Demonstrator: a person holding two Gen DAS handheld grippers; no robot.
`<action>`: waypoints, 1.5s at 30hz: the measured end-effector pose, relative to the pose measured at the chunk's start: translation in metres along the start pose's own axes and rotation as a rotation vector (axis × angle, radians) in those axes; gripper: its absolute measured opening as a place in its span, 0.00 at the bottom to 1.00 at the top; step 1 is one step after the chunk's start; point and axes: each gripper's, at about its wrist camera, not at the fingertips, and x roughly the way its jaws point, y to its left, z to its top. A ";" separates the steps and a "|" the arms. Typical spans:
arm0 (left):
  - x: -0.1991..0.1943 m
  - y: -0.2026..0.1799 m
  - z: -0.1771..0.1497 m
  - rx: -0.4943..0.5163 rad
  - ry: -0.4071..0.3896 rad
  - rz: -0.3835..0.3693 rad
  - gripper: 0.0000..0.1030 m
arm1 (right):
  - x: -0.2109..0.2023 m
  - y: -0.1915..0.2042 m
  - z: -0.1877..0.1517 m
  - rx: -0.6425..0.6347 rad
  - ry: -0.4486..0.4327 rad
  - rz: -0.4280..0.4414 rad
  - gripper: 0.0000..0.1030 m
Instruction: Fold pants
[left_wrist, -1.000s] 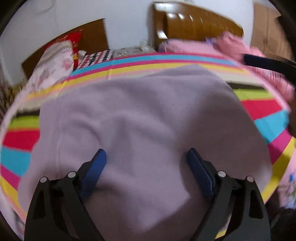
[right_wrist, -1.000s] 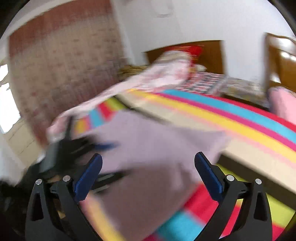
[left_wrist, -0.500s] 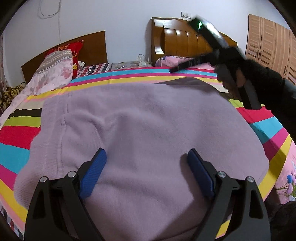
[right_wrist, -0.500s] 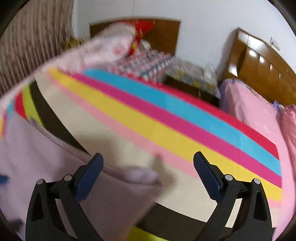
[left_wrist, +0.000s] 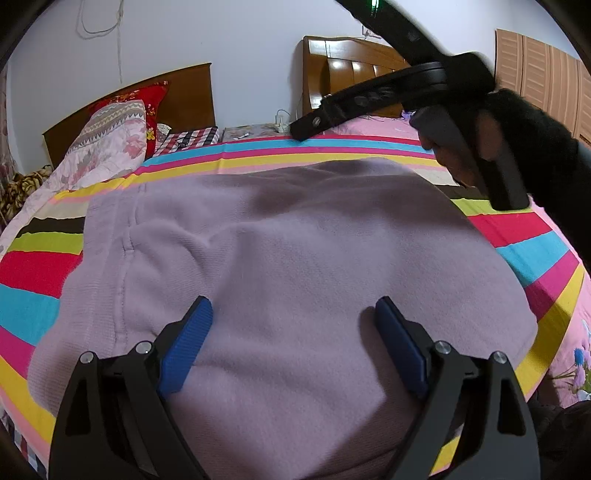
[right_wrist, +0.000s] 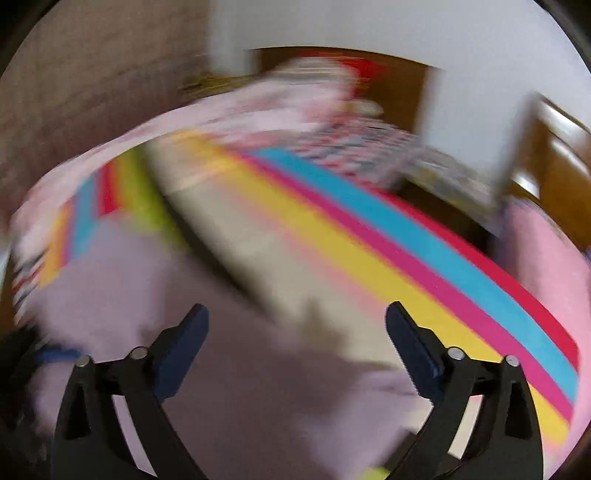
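Lying flat on the big striped bed cover (left_wrist: 535, 254), the soft purple pants (left_wrist: 295, 280) look fuzzy and smooth, with one seam down the left side. A moment ago the right gripper (right_wrist: 297, 321) sat farther from the left camera; now it looms bigger at the top right, over the far edge of the pants. The left gripper (left_wrist: 293, 314) has barely moved. Both have blue ribbed pads spread wide with nothing between them. The right camera's picture is smeared, so the pillows (left_wrist: 110, 144) there are hard to make out.
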 end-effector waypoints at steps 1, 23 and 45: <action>0.000 0.000 0.000 0.000 0.000 0.001 0.87 | 0.018 0.010 -0.001 -0.050 0.046 -0.042 0.94; -0.001 -0.005 0.000 -0.002 -0.001 0.009 0.87 | -0.069 -0.054 -0.080 0.384 -0.089 -0.173 0.96; -0.002 -0.004 0.000 0.002 -0.003 0.015 0.87 | -0.112 0.065 -0.157 0.268 -0.130 -0.255 0.95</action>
